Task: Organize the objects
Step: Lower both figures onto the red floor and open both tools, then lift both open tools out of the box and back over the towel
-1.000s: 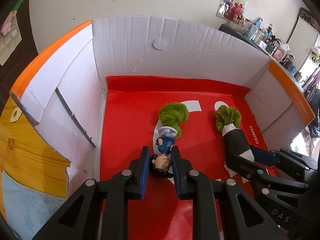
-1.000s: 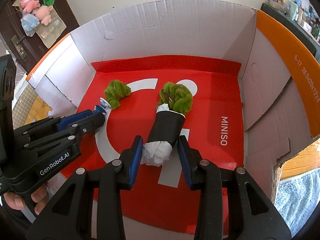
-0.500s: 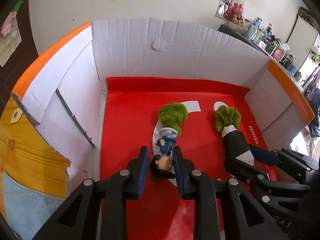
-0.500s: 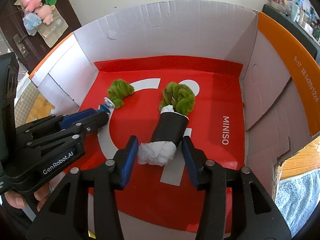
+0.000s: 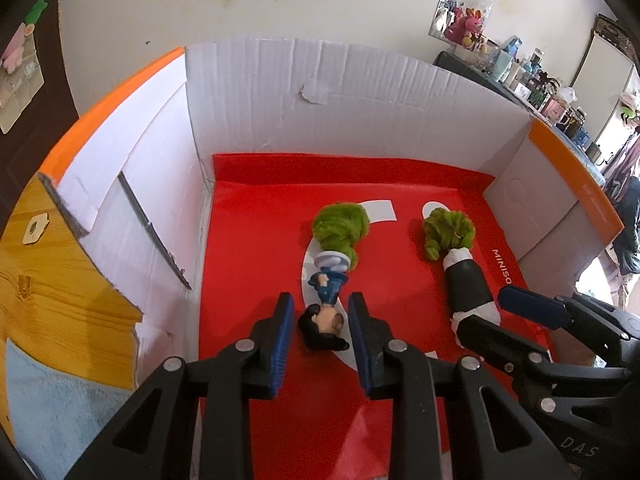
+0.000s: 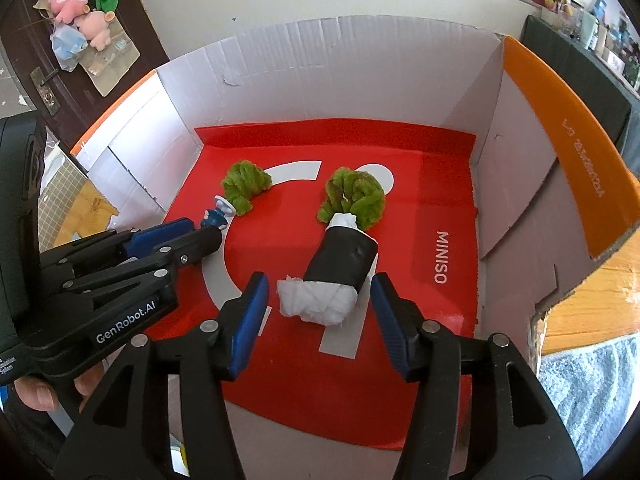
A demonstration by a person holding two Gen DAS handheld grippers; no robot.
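Left claw (image 5: pixel 320 320) is sitting open w/ pads either side of the doll figurine (image 5: pixel 326 304), not gripping, right claw (image 6: pixel 316 300) is gaping wide around the black-wrapped green bouquet (image 6: pixel 344 256), both items lying on the red MINISO bag (image 6: pixel 432 184) inside the cardboard box (image 5: pixel 360 92) on a wood tabletop (image 5: pixel 52 296).

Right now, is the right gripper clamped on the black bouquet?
No, the right gripper stands open, with red bag visible between each pad and the black bouquet lying in the box.
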